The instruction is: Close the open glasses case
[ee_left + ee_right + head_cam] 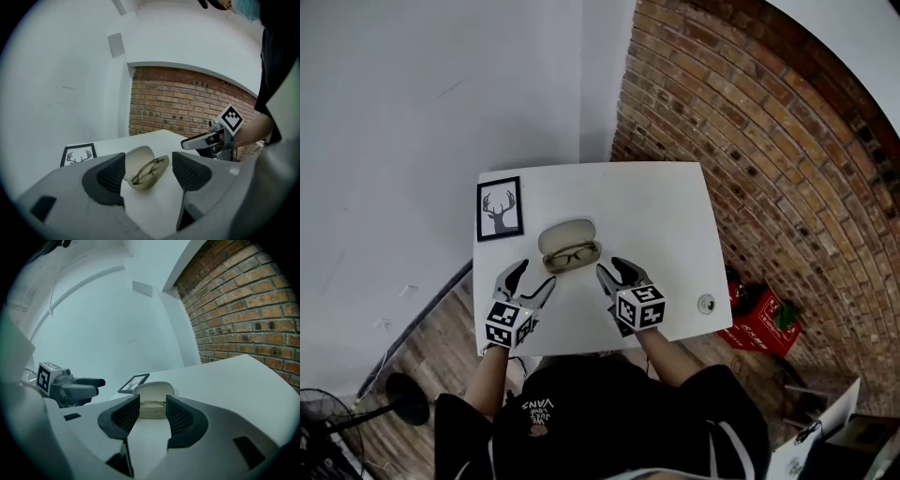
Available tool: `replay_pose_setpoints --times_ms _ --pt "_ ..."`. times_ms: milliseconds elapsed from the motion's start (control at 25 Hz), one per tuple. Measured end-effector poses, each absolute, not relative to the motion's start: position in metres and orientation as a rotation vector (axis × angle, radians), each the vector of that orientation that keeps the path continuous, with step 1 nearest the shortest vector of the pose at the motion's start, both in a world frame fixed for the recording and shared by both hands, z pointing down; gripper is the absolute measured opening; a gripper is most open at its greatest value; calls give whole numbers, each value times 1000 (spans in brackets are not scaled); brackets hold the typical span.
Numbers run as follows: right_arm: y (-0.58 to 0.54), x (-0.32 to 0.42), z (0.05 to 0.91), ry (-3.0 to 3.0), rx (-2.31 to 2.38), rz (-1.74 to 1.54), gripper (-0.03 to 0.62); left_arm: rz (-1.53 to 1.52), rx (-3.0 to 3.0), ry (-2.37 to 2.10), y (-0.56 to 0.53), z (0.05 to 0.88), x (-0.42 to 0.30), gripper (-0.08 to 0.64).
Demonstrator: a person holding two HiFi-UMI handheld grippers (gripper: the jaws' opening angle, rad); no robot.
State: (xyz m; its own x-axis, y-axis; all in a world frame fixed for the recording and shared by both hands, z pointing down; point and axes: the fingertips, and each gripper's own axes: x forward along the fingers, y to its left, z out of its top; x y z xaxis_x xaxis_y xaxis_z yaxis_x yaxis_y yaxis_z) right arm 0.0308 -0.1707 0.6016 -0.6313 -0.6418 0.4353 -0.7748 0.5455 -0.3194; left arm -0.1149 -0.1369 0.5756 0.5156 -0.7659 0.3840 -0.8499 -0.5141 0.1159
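An open beige glasses case (569, 244) lies on the white table (666, 206), its lid (566, 232) raised at the far side and a pair of glasses (573, 255) in the tray. My left gripper (533, 279) hovers just short of the case on its near left, open and holding nothing. My right gripper (610, 269) is at the case's near right, also open and holding nothing. In the left gripper view the case (140, 160) shows beyond the parted fingers (111, 177). In the right gripper view its lid (154, 391) stands just past the fingers (127, 415).
A framed deer picture (499, 208) stands at the table's far left corner. A small round object (705, 303) lies near the right front edge. A brick wall (750, 141) runs along the right. A red crate (759, 321) and a fan (323, 427) are on the floor.
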Motion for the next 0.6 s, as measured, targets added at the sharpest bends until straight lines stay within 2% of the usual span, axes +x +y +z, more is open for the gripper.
replay_pose_setpoints --times_ms 600 --pt "-203 -7 638 -2429 1291 695 231 418 2581 -973 -203 604 -126 446"
